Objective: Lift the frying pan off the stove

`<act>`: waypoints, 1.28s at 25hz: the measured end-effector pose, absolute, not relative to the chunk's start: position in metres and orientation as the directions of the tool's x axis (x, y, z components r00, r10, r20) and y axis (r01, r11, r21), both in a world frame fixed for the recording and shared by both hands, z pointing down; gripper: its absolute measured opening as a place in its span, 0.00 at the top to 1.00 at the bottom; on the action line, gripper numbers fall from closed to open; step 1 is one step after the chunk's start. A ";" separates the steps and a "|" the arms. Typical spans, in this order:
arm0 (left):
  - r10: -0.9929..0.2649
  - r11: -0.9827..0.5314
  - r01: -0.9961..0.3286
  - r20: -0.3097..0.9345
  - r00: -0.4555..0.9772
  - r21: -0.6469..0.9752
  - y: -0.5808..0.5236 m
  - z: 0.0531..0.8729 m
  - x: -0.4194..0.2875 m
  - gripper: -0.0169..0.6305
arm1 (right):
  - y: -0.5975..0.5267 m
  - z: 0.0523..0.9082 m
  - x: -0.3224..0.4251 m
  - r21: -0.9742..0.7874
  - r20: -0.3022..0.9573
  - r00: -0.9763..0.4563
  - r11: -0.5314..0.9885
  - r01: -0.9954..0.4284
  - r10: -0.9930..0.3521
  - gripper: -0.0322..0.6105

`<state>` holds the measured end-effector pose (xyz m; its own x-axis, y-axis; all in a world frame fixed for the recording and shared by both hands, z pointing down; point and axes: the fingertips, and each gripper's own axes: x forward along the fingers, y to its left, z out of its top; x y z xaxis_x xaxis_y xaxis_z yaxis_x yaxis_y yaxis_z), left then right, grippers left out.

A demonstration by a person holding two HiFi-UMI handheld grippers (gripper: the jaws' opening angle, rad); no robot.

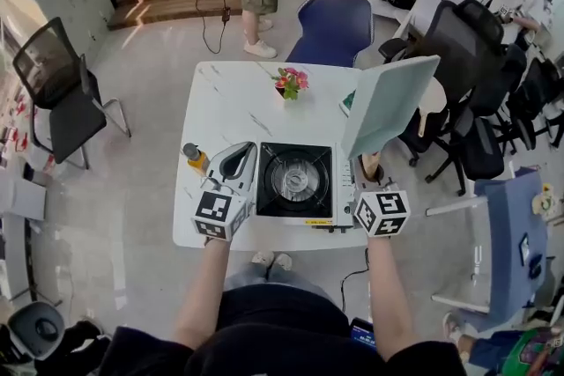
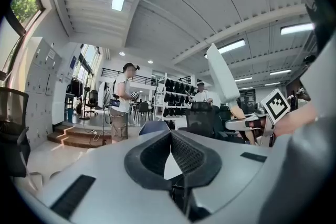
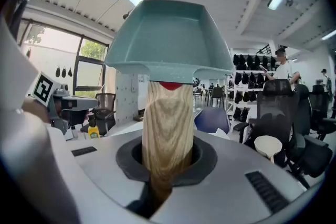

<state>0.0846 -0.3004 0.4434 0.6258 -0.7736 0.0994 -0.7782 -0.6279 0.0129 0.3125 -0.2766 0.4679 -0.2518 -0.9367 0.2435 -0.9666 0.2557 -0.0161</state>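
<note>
The right hand-held gripper (image 3: 167, 162) is clamped tight on the wooden handle (image 3: 167, 123) of the teal frying pan (image 1: 388, 106). The pan's up in the air, tipped steeply on edge above the right end of the stove (image 1: 295, 180), well off the burner! Over on the other side, the left hand-held gripper (image 2: 170, 136) hangs by the stove's left edge above the white worktop (image 1: 225, 106), jaws together on nothing, with a small yellow bottle (image 1: 194, 158) just beside it and pink flowers (image 1: 291, 82) beyond the stove.
</note>
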 end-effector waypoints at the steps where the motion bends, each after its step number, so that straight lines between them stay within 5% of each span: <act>1: -0.771 -0.632 -0.775 0.095 0.630 0.011 -0.301 0.441 0.087 0.94 | -0.274 0.465 0.312 -0.022 0.220 -0.232 0.233 -0.972 -0.947 0.91; 13: -0.757 -0.652 -0.759 0.069 0.650 0.001 -0.298 0.432 0.098 0.94 | -0.239 0.445 0.315 -0.117 0.072 -0.104 0.095 -0.989 -0.992 0.90; 32: -0.735 -0.677 -0.736 0.066 0.675 -0.014 -0.296 0.431 0.108 0.94 | -0.221 0.461 0.324 -0.124 0.088 -0.057 0.046 -0.991 -0.995 0.90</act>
